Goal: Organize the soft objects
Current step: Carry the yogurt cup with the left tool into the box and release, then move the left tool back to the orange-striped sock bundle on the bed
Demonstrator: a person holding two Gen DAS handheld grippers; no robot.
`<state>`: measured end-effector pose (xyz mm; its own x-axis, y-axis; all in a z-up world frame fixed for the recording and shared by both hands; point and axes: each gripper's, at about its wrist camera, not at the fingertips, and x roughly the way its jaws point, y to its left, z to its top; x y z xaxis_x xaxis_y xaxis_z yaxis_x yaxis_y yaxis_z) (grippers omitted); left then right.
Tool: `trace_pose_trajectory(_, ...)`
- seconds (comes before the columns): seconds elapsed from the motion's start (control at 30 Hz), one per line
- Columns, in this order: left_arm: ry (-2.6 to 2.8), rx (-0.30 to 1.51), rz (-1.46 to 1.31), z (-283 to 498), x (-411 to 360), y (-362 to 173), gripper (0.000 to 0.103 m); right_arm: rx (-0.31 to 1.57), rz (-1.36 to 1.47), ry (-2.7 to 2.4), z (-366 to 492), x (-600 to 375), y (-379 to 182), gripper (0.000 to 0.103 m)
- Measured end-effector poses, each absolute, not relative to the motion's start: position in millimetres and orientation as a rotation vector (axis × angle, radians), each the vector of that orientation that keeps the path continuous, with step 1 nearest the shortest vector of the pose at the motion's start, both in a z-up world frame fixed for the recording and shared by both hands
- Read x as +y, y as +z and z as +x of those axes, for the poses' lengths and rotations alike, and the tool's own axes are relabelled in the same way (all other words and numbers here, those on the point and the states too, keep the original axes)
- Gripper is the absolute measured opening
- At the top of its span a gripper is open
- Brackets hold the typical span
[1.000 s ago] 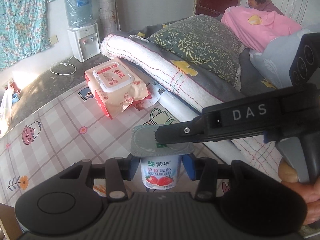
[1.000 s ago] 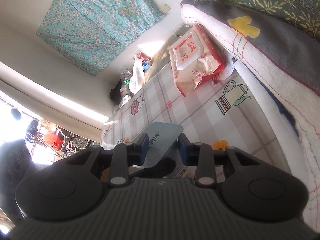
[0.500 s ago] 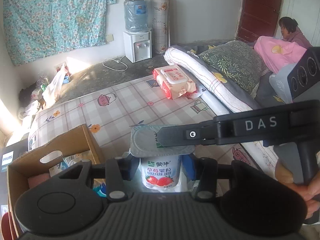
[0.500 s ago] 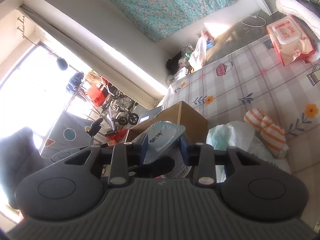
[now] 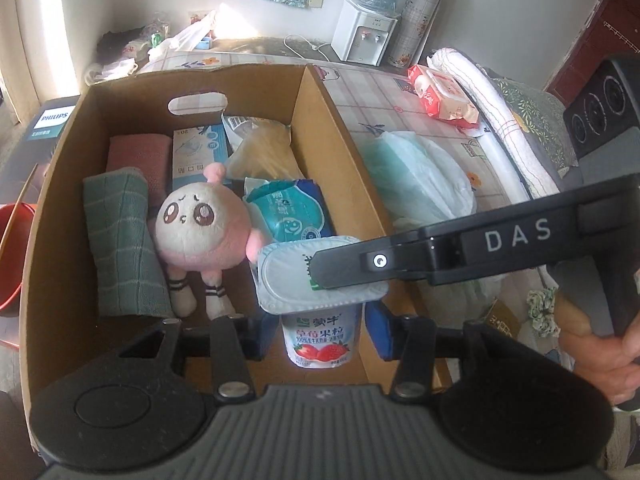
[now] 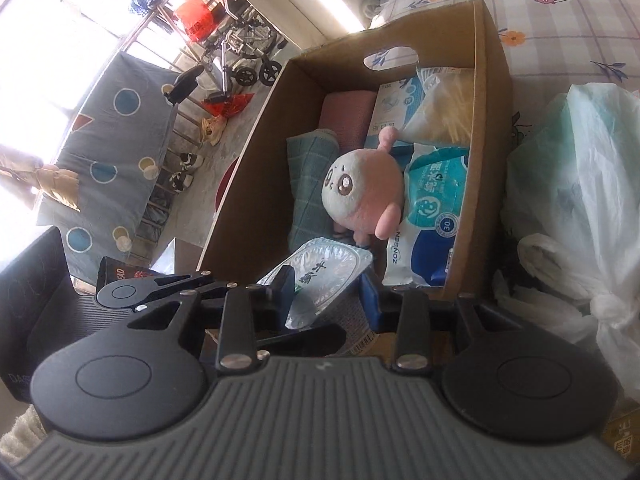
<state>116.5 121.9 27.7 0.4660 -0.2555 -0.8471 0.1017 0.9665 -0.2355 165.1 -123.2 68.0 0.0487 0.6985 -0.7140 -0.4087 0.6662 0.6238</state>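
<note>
Both grippers close on one yogurt cup, held from two sides.

The left gripper point(image 5: 320, 330) has its blue-padded fingers point(image 5: 267, 334) pressed against the sides of the yogurt cup point(image 5: 320, 338), gripping it upright below the lid. The right gripper point(image 6: 326, 294) reaches in from the right at a steep angle, its black finger lying across the cup's foil lid, its jaws pinching the lid's rim between them. The person's right hand point(image 5: 600, 356) wraps around that gripper's handle, fingers curled at the lower right of the left wrist view.
</note>
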Motion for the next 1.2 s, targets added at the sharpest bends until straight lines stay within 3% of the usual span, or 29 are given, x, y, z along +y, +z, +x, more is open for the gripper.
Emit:
trace_pose_trajectory(0.17,-0.272,1.129,-0.210,112.6,127.0,-3.9,0.048,1.316,0.068,0.829,155.5,-108.1,52.7,0.036)
trace_pose_trajectory(0.27,-0.298,1.150,-0.203,112.3,124.3,-11.4,0.058,1.302,-0.020,0.834,146.7,-103.6,54.0,0.036)
trace_pose_trajectory(0.4,-0.309,1.168,-0.199,114.7,122.6,-15.3,0.058,1.282,-0.056,0.830,147.8,-105.3,62.5,0.041)
trace_pose_trajectory(0.8,-0.283,1.124,-0.172,122.5,124.8,-3.9,0.059,1.161,0.217,0.788,157.1,-168.0,82.5,0.049)
trace_pose_trajectory(1.2,-0.323,0.985,-0.080,159.0,84.2,56.0,0.076,0.953,0.426,0.555,191.6,-290.9,103.1,0.053)
